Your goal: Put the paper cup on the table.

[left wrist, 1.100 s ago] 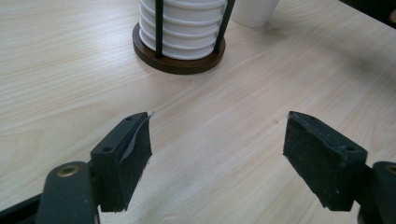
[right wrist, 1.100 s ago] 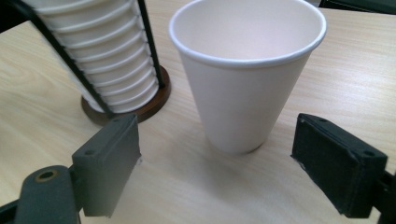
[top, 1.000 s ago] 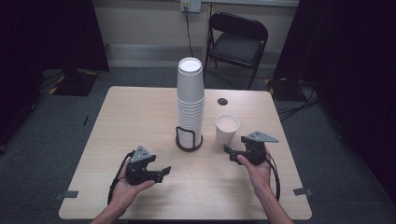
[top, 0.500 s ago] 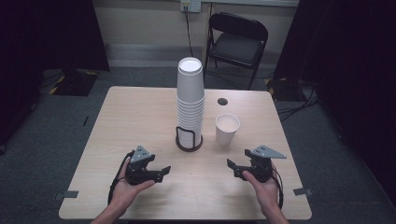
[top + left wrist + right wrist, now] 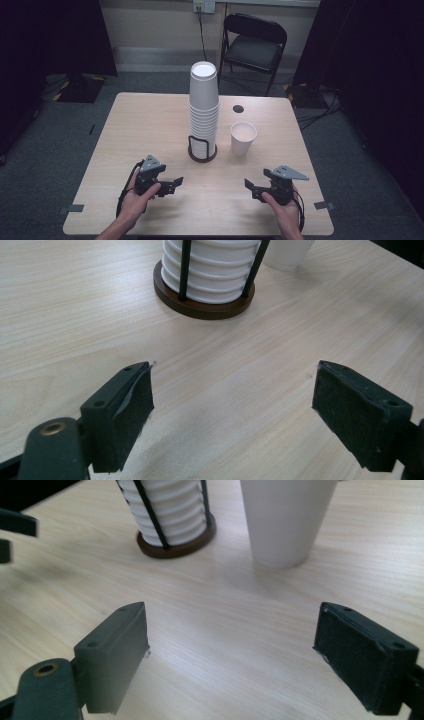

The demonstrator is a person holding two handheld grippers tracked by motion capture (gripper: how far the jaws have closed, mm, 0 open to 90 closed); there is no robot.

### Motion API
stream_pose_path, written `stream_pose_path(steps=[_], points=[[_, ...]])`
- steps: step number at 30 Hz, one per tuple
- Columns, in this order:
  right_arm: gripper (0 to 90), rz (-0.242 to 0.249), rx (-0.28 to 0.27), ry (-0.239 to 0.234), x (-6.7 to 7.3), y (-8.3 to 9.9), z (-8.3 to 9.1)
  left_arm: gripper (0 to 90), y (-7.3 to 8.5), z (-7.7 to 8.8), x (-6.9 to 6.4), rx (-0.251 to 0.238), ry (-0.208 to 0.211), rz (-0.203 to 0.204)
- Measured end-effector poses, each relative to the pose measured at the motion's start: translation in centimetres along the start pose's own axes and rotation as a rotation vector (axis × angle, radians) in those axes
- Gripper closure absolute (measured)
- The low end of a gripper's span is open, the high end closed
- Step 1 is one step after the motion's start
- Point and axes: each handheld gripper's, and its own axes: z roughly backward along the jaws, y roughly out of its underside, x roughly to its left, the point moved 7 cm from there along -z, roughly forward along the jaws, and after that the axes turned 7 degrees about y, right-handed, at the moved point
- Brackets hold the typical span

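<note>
1. On the bench [image 5: 150, 125], a single white paper cup [image 5: 243, 138] stands upright, open mouth up, just to the right of a tall stack of paper cups [image 5: 204, 107] nested upside down in a wire holder on a round wooden base [image 5: 202, 153]. The two stand close but apart.

2. My left hand-held gripper [image 5: 172, 184] rests low near the front edge, left of the stack. In the left gripper view its pads [image 5: 127, 410] stand spread wide over bare wood, and the jaws have just been opening, with nothing between them.

3. My right hand-held gripper [image 5: 251, 187] sits near the front right, pointing toward the single cup. Its jaws are spread too, empty – in the right gripper view the cup [image 5: 285, 520] stands ahead of the pads [image 5: 117, 650], well clear of them.

4. I judge the single cup to be very light and thin-walled – it will dent under a hard squeeze and tip at a nudge. Its wall is smooth and tapers toward the base, so it could slip downward out of a loose pinch.

5. I would take it across the upper half of the wall, below the rolled rim where the paper is stiffest, closing gently and only until it holds.

6. The stack is tall and top-heavy in its holder; lifting the top cup off would call for steadying the rest.
</note>
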Motion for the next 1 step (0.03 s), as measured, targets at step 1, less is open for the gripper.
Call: stream_pose_path(steps=[1], points=[[13.4,0.0,0.0,0.0,0.0,0.0,0.0,16.4,0.0,0.0,0.0,0.0,0.0,0.0]])
